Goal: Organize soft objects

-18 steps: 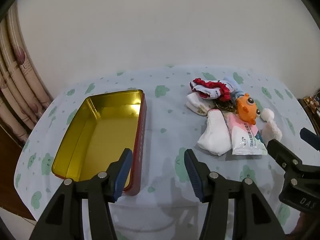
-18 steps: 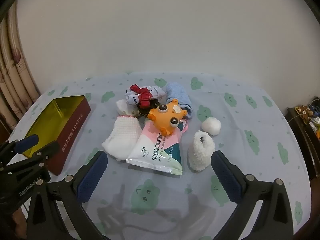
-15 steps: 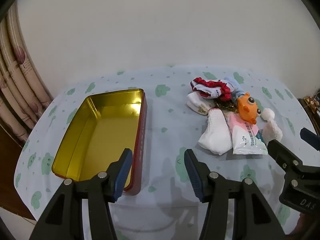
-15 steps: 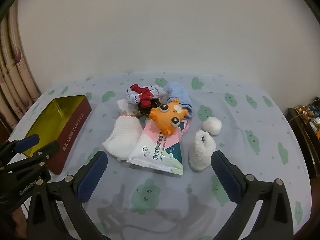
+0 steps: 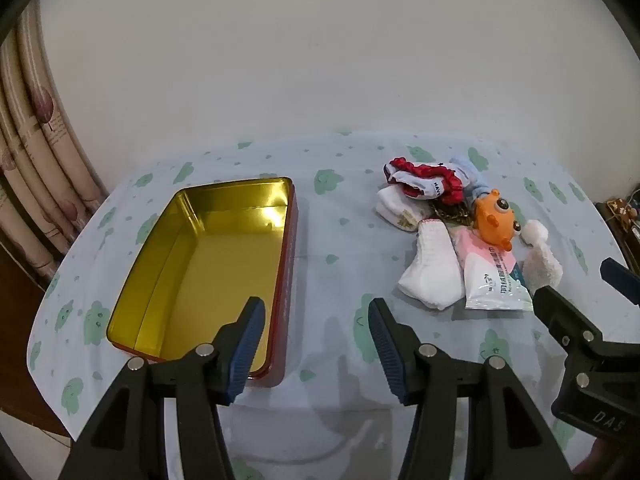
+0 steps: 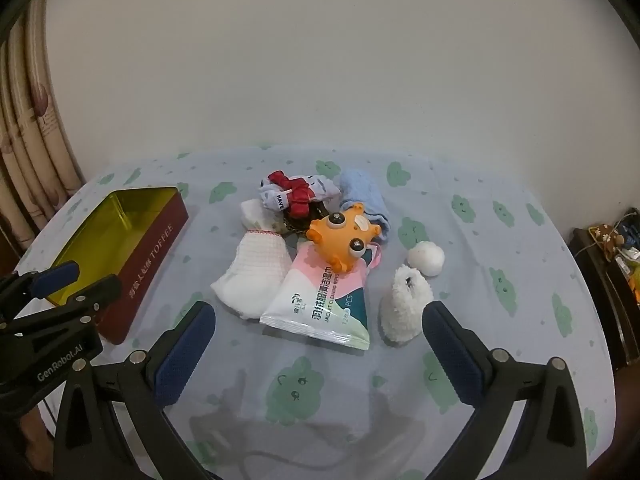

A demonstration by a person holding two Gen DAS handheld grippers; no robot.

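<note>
A pile of soft things lies on the cloud-print tablecloth: a white sock (image 6: 252, 276), a wipes packet (image 6: 324, 300), an orange plush toy (image 6: 344, 240), a red-and-white sock bundle (image 6: 296, 194), a blue cloth (image 6: 366, 200), a fluffy white bootie (image 6: 402, 304) and a white ball (image 6: 426, 258). The pile also shows in the left wrist view, with the white sock (image 5: 434, 276) nearest. An open red tin with a gold inside (image 5: 160, 268) stands to the left. My left gripper (image 5: 316, 344) is open and empty beside the tin's near right corner. My right gripper (image 6: 318, 354) is wide open and empty, just short of the packet.
The tin's red side (image 6: 152, 256) reads TOFFEE. Curtains (image 5: 36, 168) hang at the far left. A dark cabinet with clutter (image 6: 612, 248) stands off the table's right edge. A plain wall lies behind the table.
Both views have shifted only slightly; the pile sits a little closer in the right wrist view. Both grippers stay open and empty.
</note>
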